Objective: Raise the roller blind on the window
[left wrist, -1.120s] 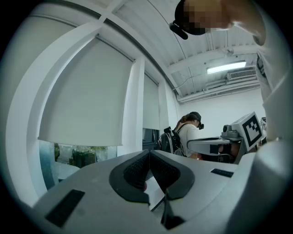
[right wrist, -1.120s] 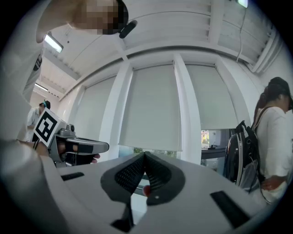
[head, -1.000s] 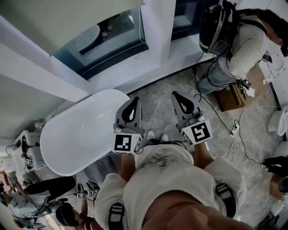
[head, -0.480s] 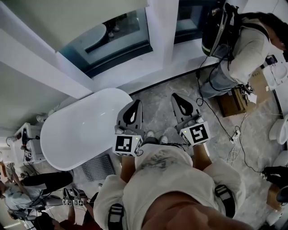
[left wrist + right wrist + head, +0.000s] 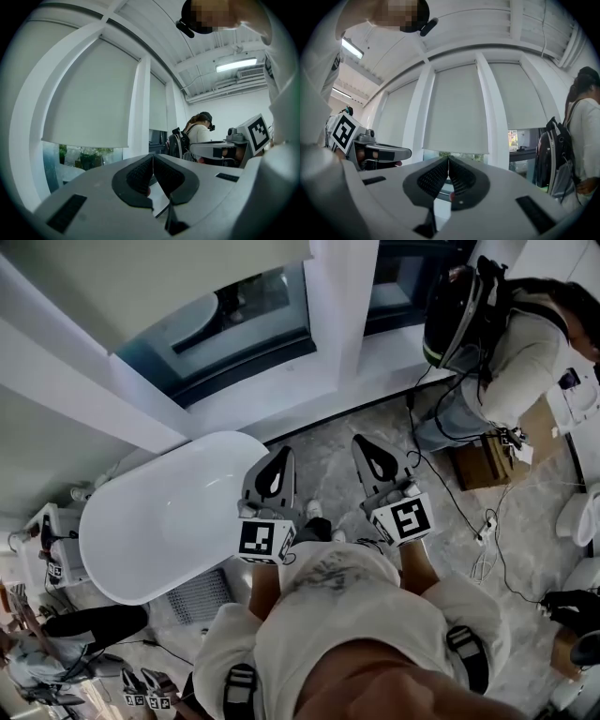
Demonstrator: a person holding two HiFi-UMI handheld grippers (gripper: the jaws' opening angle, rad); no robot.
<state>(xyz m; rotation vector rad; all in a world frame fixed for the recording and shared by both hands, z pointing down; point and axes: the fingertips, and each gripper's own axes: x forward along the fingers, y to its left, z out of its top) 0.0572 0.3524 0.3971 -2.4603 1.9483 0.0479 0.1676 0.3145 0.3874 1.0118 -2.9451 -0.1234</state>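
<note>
Left gripper (image 5: 153, 158): jaws together, pads touching, nothing clamped. Right gripper (image 5: 448, 160): same, jaws together on nothing. I see both held level, side by side in front of the operator's chest, tips toward the window (image 5: 225, 320).

Blind (image 5: 457, 108) is down over most of the pane. Its hem hangs partway, with a strip of clear glass and greenery showing below it. In the right gripper view it sits dead ahead, past the jaw tips. In the left gripper view it's off to the left. It is well apart from both grippers. The blinds on the panes either side are lowered too.

Tub (image 5: 159, 521) is on the floor at near left, under the window and just left of the left gripper in the head view. A second person (image 5: 525, 334) with a backpack stands far right by the sill, a box (image 5: 483, 463) at their feet.
</note>
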